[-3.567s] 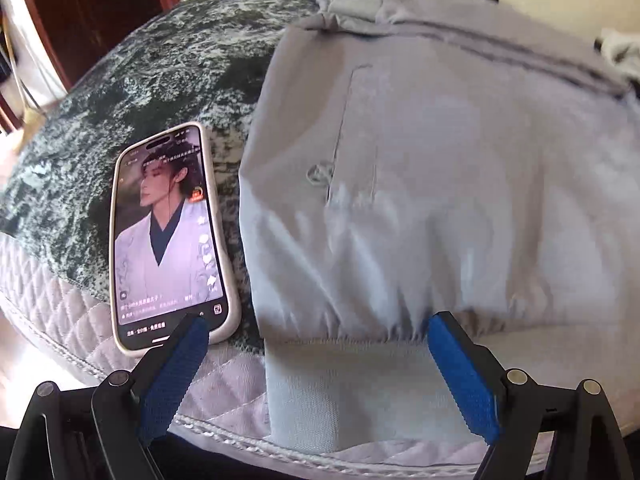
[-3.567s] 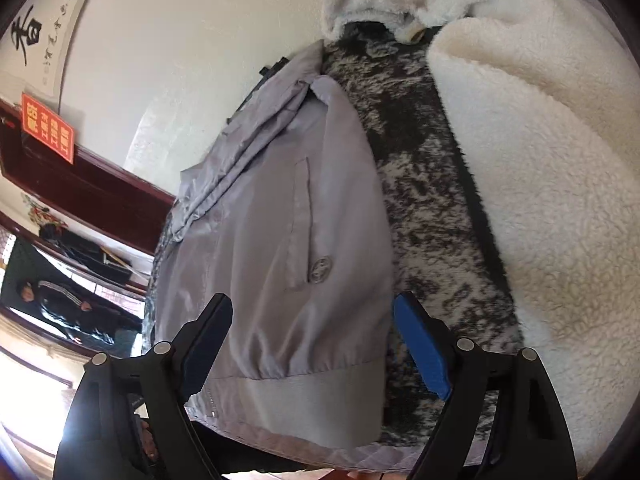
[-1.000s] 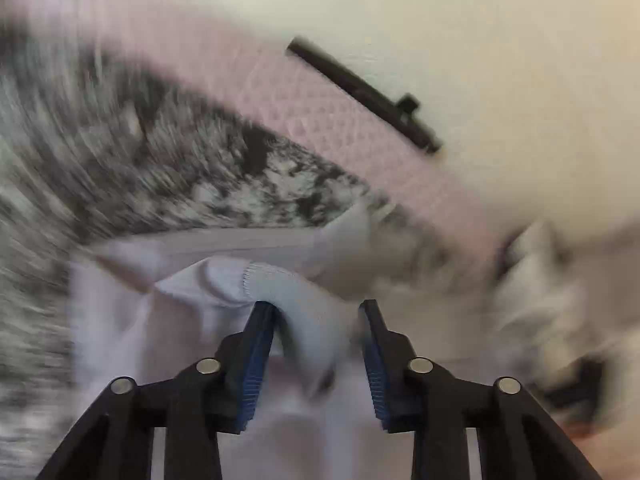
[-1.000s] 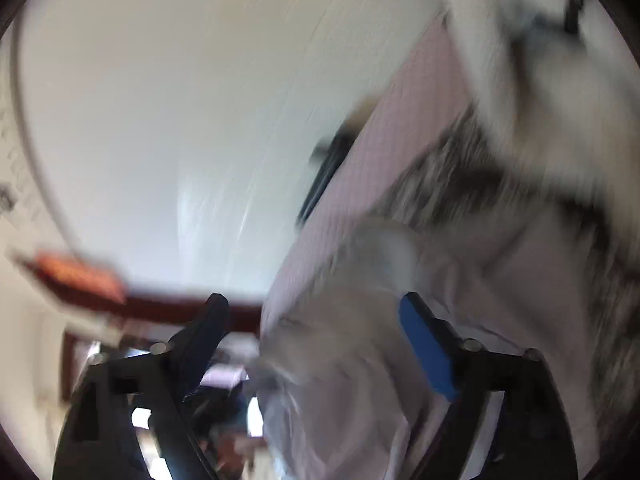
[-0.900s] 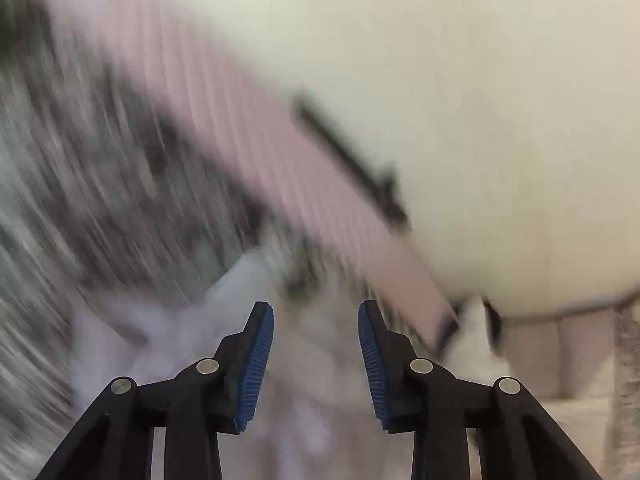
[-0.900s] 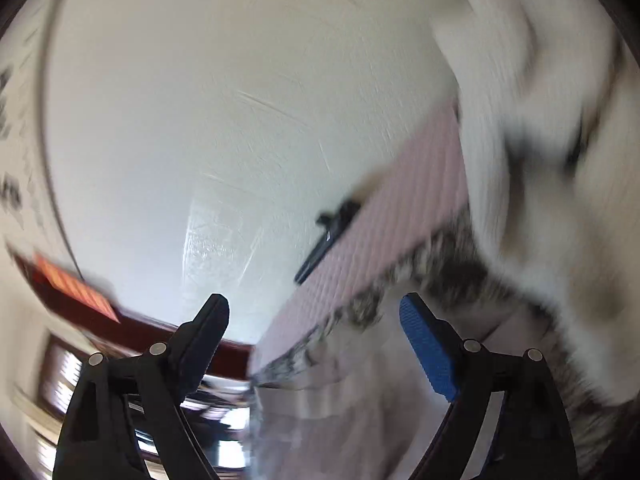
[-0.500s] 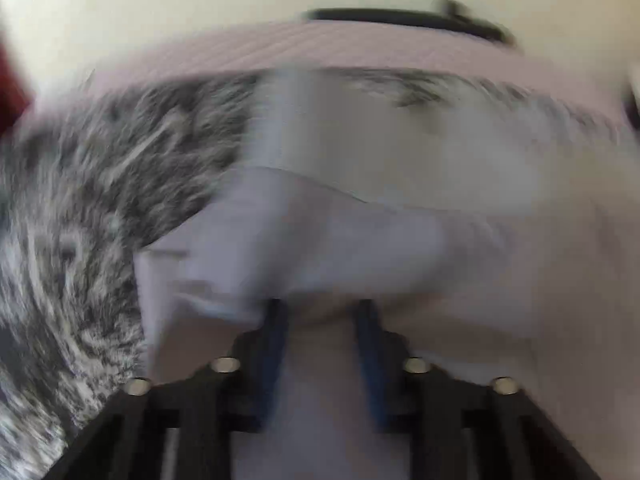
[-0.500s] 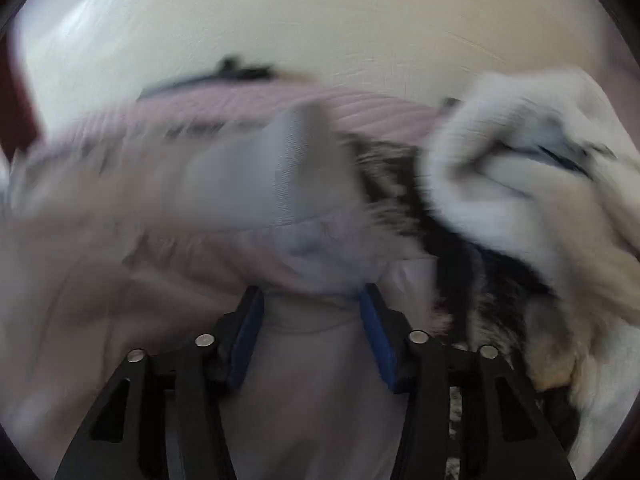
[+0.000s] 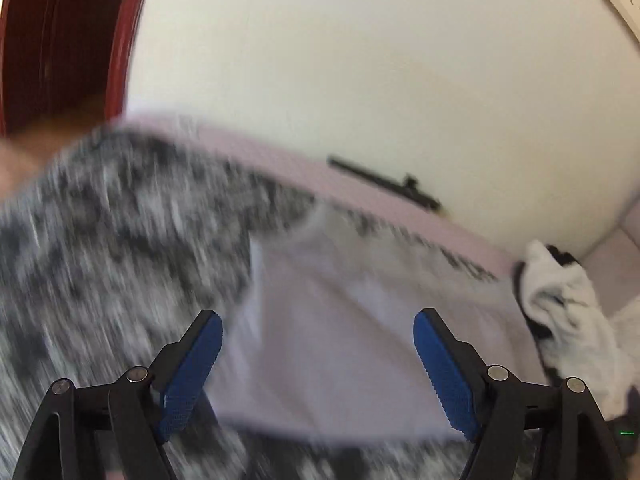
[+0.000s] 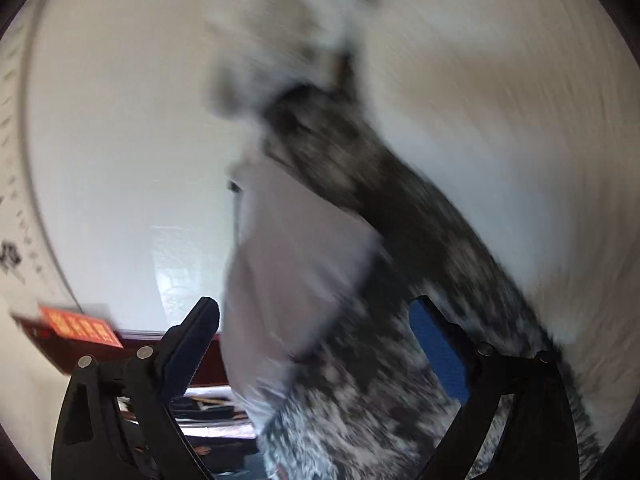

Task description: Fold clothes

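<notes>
A pale grey jacket [image 9: 360, 340] lies folded flat on the dark speckled blanket [image 9: 112, 248]. My left gripper [image 9: 318, 360] is open and empty, its blue pads wide apart just short of the jacket's near edge. In the right wrist view the jacket [image 10: 296, 276] shows as a blurred grey panel on the blanket [image 10: 400, 208]. My right gripper [image 10: 316, 344] is open and empty near the jacket's corner. Both views are motion-blurred.
A white fleece garment [image 9: 564, 308] lies at the right by the wall. A black bar [image 9: 384, 184] sits along the bed's far pink quilted edge [image 9: 288, 160]. A dark red door frame [image 9: 60, 36] stands at the left. White fleece [image 10: 520, 160] fills the right wrist view's right side.
Both grippers were shut on the jacket's fabric half a second ago. They have let go, opened wide and pulled back. The jacket now lies folded.
</notes>
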`<state>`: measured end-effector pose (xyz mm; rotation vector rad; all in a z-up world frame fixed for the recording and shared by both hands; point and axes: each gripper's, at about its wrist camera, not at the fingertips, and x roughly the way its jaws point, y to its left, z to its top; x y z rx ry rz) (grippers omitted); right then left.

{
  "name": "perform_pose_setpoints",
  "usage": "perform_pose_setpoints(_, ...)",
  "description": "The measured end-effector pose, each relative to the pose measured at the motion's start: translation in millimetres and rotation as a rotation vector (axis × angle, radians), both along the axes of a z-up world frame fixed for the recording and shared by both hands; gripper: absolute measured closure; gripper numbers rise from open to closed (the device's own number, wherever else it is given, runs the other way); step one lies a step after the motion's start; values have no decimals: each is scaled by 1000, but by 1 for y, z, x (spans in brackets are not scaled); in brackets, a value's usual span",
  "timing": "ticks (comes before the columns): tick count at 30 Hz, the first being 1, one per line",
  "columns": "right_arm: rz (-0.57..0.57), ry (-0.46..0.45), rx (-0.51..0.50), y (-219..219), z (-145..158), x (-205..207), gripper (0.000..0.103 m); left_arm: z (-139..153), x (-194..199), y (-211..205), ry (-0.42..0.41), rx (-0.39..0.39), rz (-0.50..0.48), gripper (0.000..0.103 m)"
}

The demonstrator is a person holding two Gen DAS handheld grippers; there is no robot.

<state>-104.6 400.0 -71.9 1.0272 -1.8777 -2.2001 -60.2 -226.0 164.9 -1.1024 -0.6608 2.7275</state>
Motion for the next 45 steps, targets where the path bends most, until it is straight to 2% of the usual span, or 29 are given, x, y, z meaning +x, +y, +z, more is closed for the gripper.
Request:
perform_pose_setpoints(1, 8, -39, -13, -5, -11, 0, 8, -11, 6, 7, -16, 19, -7, 21)
perform_pose_setpoints(4, 73, 0, 93, -19, 7, -14, 5, -47, 16, 20, -101, 32, 8, 21)
perform_pose_setpoints(6, 92, -1, 93, -29, 7, -19, 4, -69, 20, 23, -158, 76, 37, 21)
perform_pose_setpoints(8, 89, 4, 152, -36, 13, -14, 3, -87, 24, 26, -217, 107, 52, 21)
perform_pose_setpoints(13, 111, 33, 196, -45, 15, -9, 0, -110, 19, 39, -246, 67, 13, 20)
perform_pose_setpoints(16, 114, 33, 231, -47, 13, -4, 0, -118, 7, 33, -235, 149, 36, 19)
perform_pose_setpoints(20, 115, 56, 286, -57, 5, 17, 0, -142, -5, 21, -254, 320, 94, 16)
perform_pose_setpoints(22, 127, 66, 319, -64, 2, 24, 0, -153, -11, 19, -272, 362, 109, 16)
perform_pose_setpoints(26, 126, 54, 357, -68, 4, 22, 0, -155, -23, 21, -213, 373, 118, 12)
perform_pose_setpoints(32, 93, 85, 321, -63, 0, 14, 0, -159, -45, 18, -146, 403, 126, 8)
perform_pose_setpoints(34, 83, 102, 305, -61, -1, 4, 0, -160, -51, 19, -116, 407, 139, 2)
perform_pose_setpoints(38, 38, 124, 288, -59, 1, -14, 0, -158, -68, 20, -84, 369, 172, 3)
perform_pose_setpoints(39, 21, 127, 289, -59, 1, -20, 0, -155, -71, 20, -86, 351, 177, 15)
perform_pose_setpoints(40, 8, 131, 295, -59, 1, -29, 0, -152, -73, 21, -91, 331, 183, 54)
perform_pose_setpoints(41, -2, 140, 300, -59, 1, -37, 2, -149, -76, 22, -95, 310, 188, 74)
perform_pose_setpoints(42, 5, 169, 289, -58, 0, -42, 9, -145, -78, 23, -100, 290, 194, 84)
perform_pose_setpoints(43, 23, 208, 240, -54, -4, -48, 56, -142, -81, 23, -104, 270, 199, 85)
perform_pose_setpoints(44, 31, 217, 170, -50, -11, -49, 88, -139, -83, 24, -109, 250, 204, 87)
perform_pose_setpoints(45, 9, 224, 80, -44, -19, -45, 88, -136, -86, 25, -113, 230, 209, 89)
